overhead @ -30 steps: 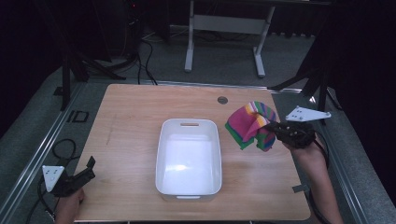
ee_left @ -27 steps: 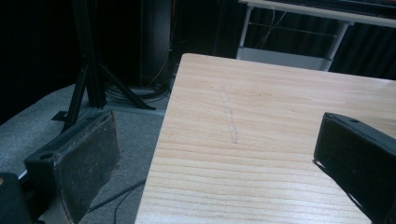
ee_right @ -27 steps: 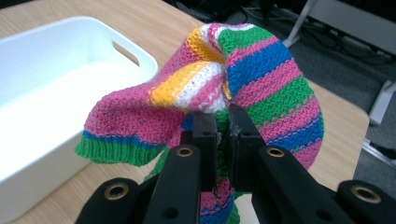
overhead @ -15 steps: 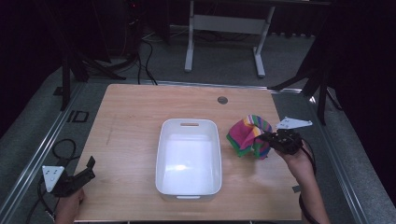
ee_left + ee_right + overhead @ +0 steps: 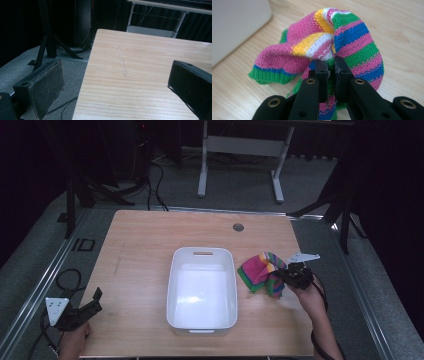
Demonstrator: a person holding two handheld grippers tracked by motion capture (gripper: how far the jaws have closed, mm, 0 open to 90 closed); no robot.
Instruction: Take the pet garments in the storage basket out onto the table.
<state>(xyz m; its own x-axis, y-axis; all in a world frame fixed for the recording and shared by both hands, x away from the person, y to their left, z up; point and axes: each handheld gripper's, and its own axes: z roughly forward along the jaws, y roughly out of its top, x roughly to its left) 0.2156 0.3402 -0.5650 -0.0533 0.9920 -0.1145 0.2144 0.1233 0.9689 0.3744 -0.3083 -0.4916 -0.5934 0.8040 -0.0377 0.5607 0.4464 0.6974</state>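
A striped knitted cloth (image 5: 260, 272) in pink, green, blue and yellow lies bunched on the table just right of the white tub (image 5: 202, 320). My right gripper (image 5: 281, 277) is shut on a fold of it; in the right gripper view the two jaws pinch the cloth (image 5: 324, 42) between them at the right gripper (image 5: 331, 66), and the tub wall (image 5: 234, 22) shows at upper left. My left gripper (image 5: 92, 301) rests at the table's front left corner, open, with its pads (image 5: 46, 85) wide apart over bare wood and nothing between them.
The wooden table (image 5: 145, 250) has a round cable hole (image 5: 238, 227) near its back edge. The tub is empty and has handle slots at both ends. Grey floor, cables and stand legs (image 5: 75, 200) surround the table. A metal frame (image 5: 240, 145) stands behind it.
My right gripper has carried the cloth down and toward the front, from beside the tub's far right corner to lower on the table. The cloth now sags onto the wood. The left gripper has stayed put.
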